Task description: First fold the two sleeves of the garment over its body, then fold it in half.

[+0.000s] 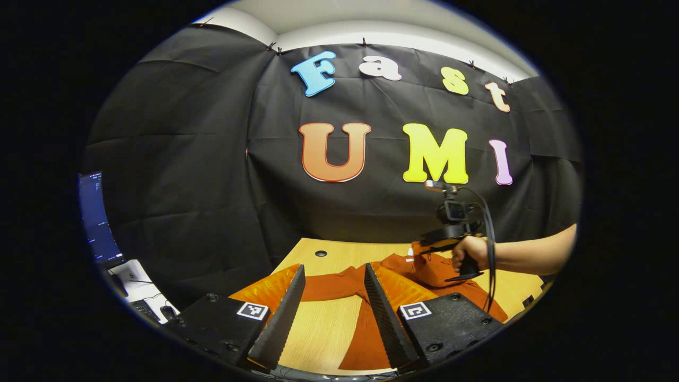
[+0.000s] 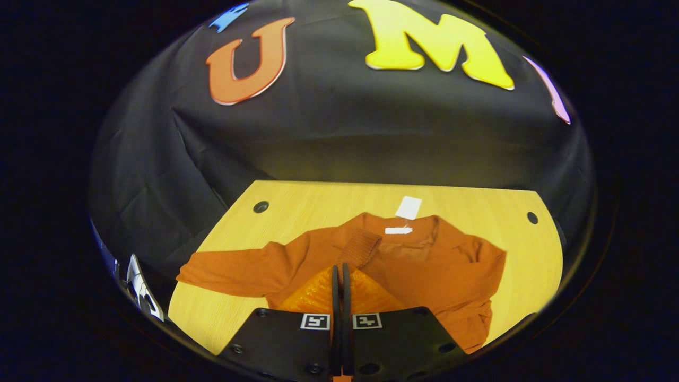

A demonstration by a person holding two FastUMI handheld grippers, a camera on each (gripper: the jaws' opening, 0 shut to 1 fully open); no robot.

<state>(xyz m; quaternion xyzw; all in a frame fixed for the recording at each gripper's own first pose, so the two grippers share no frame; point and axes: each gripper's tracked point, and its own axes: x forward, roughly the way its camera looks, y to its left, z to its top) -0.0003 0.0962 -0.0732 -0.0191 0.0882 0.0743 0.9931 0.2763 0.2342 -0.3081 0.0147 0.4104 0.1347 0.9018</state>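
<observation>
Lying across the pale wooden desk (image 2: 297, 204), the rust-orange garment (image 2: 424, 265) rests collar toward the booth wall, a white tag (image 2: 408, 207) just beyond its neckline. In the right gripper view one sleeve (image 2: 233, 273) stretches flat toward the desk's edge, well apart from the body, while the other sleeve (image 2: 360, 246) already lies turned in over the chest, its ribbed cuff just ahead of the right gripper (image 2: 340, 273). That gripper's fingers are pressed together with no gap; whether a thin fold of cloth is pinched between them I cannot tell. In the left gripper view the left gripper (image 1: 334, 289) is spread wide with nothing between its fingers, poised above the desk with the outstretched sleeve running just beyond its tips. Farther off there, a hand (image 1: 469, 252) holds the other gripper over the bunched cloth. The fabric looks like a soft, light knit: limp, prone to sagging and wrinkling, and likely to drag the body along if pulled fast. By my judgement the best hold for the remaining sleeve is at or near its cuff, pinching both layers, then carrying it low across the chest so it lands flat.
</observation>
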